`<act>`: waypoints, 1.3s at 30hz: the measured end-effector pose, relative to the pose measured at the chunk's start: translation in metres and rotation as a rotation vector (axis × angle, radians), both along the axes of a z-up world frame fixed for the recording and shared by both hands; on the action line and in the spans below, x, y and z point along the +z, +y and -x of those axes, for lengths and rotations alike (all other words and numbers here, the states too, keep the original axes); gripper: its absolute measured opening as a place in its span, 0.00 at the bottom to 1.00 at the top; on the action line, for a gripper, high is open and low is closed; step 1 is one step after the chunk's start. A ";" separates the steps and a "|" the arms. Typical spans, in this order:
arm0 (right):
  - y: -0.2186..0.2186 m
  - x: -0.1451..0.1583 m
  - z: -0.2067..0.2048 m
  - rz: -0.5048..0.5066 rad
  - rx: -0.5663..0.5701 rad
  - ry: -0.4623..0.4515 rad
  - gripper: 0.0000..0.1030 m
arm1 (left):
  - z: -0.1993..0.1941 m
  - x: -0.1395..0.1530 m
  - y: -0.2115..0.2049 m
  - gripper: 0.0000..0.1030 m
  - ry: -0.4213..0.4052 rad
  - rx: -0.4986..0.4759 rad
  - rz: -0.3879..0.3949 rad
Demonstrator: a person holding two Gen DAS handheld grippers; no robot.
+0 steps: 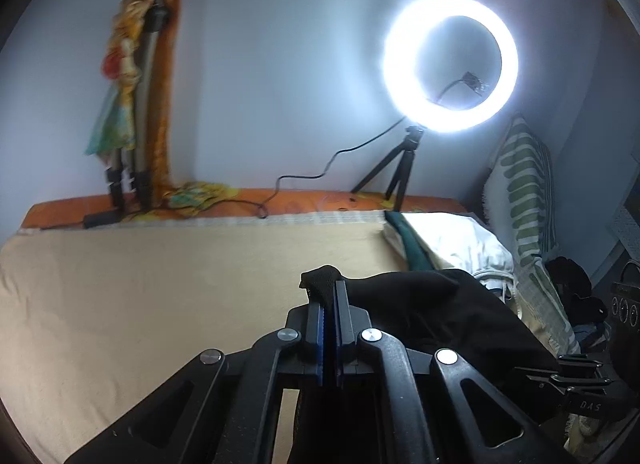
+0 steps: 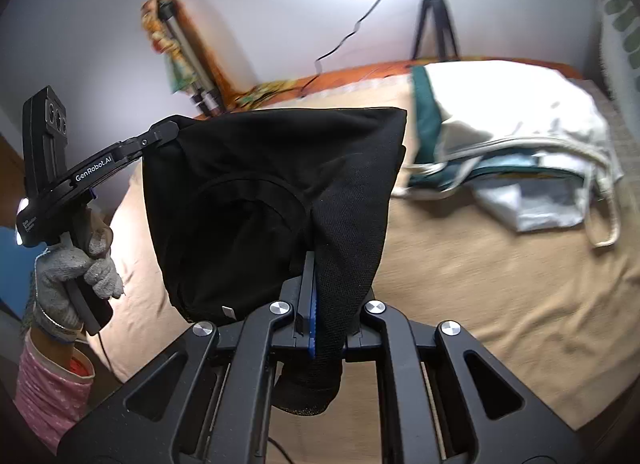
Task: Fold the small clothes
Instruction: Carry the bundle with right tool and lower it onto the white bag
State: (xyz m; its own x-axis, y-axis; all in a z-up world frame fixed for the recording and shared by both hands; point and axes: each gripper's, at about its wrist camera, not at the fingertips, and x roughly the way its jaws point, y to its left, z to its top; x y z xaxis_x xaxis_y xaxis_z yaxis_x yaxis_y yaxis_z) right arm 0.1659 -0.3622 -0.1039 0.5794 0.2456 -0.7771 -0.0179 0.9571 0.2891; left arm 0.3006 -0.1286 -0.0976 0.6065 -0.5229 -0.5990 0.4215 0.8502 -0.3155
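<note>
Both grippers clamped on one black garment, held up over the bed.
Left gripper pinched a far corner of the black garment; right gripper pinched a near edge, cloth hanging between them above the tan bedsheet. Pile of light clothes lay far right, ring light beyond.

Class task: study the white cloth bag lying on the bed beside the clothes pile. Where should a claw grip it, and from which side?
Grip the white cloth bag by its rope-like handle loop, which trails off the bag onto bare bed sheet. Come from above on the near, open side: the loop lies apart from the clothes pile, so the fingers should close on it alone.
</note>
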 end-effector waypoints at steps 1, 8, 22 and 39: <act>-0.009 0.002 0.000 0.009 -0.011 -0.004 0.08 | -0.003 0.002 -0.012 0.00 -0.004 -0.011 0.001; -0.066 0.018 -0.002 0.086 -0.079 -0.037 0.08 | -0.022 0.018 -0.085 0.00 -0.038 -0.075 0.001; -0.188 0.036 -0.049 0.258 -0.235 -0.107 0.08 | -0.087 0.039 -0.234 0.00 -0.103 -0.106 0.071; -0.263 -0.007 -0.129 0.222 -0.281 -0.111 0.08 | -0.139 -0.011 -0.301 0.05 -0.115 -0.029 -0.072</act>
State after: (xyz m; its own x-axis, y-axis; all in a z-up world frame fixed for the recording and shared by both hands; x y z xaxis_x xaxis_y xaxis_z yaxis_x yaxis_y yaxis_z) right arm 0.2952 -0.6248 -0.1109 0.6838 -0.1024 -0.7224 0.2347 0.9684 0.0849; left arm 0.4395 -0.4292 -0.1082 0.6586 -0.4995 -0.5628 0.4764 0.8557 -0.2019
